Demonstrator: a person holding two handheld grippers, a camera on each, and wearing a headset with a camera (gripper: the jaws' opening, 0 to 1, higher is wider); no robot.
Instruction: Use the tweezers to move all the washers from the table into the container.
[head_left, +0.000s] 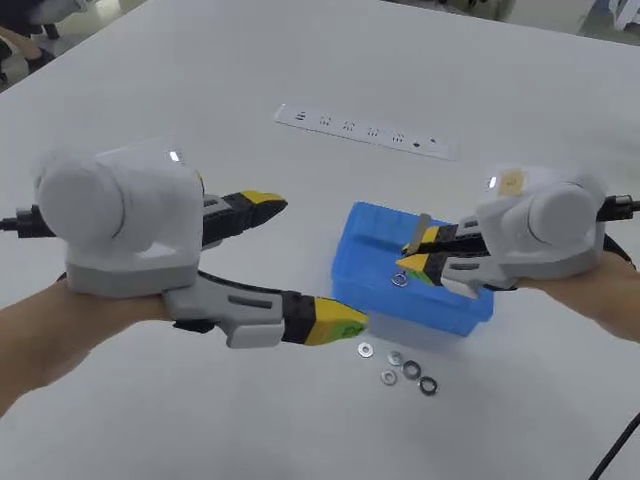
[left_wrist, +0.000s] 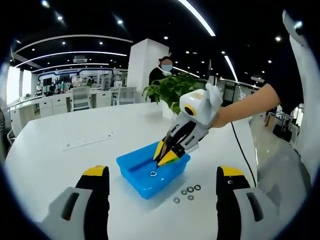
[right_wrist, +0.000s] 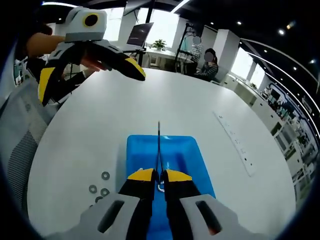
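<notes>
White table (head_left: 200, 60), office behind. Right gripper (head_left: 415, 258) clamped on thin metal tweezers (right_wrist: 159, 145) over blue plastic container (head_left: 440, 318), frame centre; small silver washer (head_left: 399, 278) at tips. Likely drop-off step. Left gripper (head_left: 315, 265) jaws apart. Next: precise pinch on loose silver washers (head_left: 398, 365), lower centre.

Bright office, white table (head_left: 300, 60), ceiling lights (left_wrist: 200, 20)

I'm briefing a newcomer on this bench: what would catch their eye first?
The blue container on the white table, with the right tool shut on tweezers above it. Next, the loose washers on the table beside the container, and the left tool held open nearby.
</notes>
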